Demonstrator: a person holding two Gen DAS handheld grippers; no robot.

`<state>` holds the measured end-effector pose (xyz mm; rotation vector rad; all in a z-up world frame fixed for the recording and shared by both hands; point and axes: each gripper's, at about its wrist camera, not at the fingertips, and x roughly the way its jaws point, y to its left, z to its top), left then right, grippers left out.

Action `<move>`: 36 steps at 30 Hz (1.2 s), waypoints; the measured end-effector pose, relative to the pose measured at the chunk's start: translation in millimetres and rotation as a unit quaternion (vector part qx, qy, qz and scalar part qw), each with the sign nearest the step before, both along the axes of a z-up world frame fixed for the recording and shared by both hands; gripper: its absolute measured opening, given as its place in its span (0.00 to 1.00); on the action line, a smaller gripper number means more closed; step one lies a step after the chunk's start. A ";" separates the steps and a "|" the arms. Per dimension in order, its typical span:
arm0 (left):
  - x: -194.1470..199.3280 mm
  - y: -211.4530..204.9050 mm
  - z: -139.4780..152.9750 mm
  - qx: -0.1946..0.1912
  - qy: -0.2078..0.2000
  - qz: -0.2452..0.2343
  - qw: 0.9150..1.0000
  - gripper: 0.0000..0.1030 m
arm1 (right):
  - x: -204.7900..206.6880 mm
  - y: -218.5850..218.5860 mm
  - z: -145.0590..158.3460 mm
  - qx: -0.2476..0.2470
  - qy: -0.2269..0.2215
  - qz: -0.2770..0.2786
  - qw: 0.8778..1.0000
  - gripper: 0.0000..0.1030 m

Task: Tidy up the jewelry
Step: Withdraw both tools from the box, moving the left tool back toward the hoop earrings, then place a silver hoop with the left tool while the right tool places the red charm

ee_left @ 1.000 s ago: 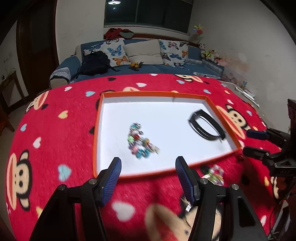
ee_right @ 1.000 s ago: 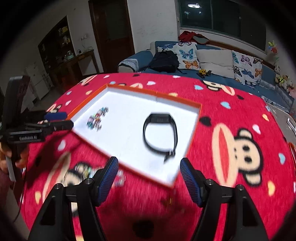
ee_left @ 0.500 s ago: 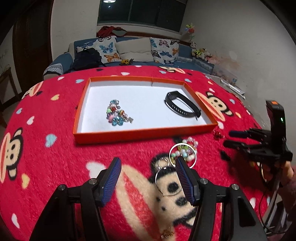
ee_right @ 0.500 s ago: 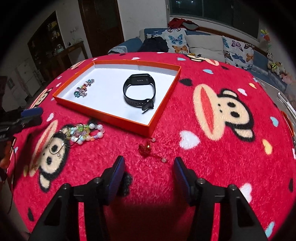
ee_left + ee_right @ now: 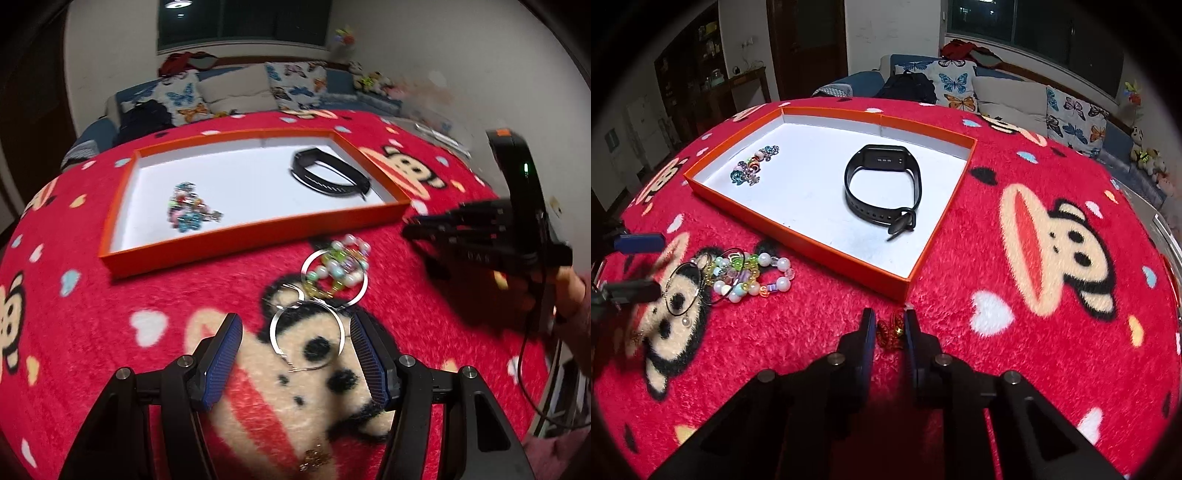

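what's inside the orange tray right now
Inside the orange tray, on its white floor: a black wristband and a small cluster of colourful beads, lying apart. Nothing there is covered.

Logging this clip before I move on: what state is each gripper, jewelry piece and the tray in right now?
Right gripper: jaws just closed, shut on the red knotted charm.
Left gripper: open, around the silver hoop, not gripping.
Beaded bracelets: loose on the blanket, outside the tray.
Orange tray: open-topped, resting on the blanket.
Black smart band: inside the tray, strap fastened.
Charm bracelet: bunched inside the tray.
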<state>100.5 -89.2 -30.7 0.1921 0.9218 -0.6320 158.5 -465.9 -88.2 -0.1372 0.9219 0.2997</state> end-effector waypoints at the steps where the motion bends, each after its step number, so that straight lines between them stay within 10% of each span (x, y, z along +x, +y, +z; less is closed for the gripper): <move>1: -0.1 -3.4 -2.7 0.005 0.001 -0.005 1.000 0.63 | -1.5 -0.2 0.3 0.001 0.000 0.002 1.000 0.16; 23: 0.3 -35.2 -22.4 0.060 -0.039 -0.018 0.997 0.50 | -23.7 2.6 10.4 0.045 0.001 0.010 0.999 0.15; 36: 5.8 -8.7 20.9 -0.007 -0.056 0.008 0.998 0.50 | -23.7 11.1 37.9 0.089 -0.017 0.027 0.996 0.15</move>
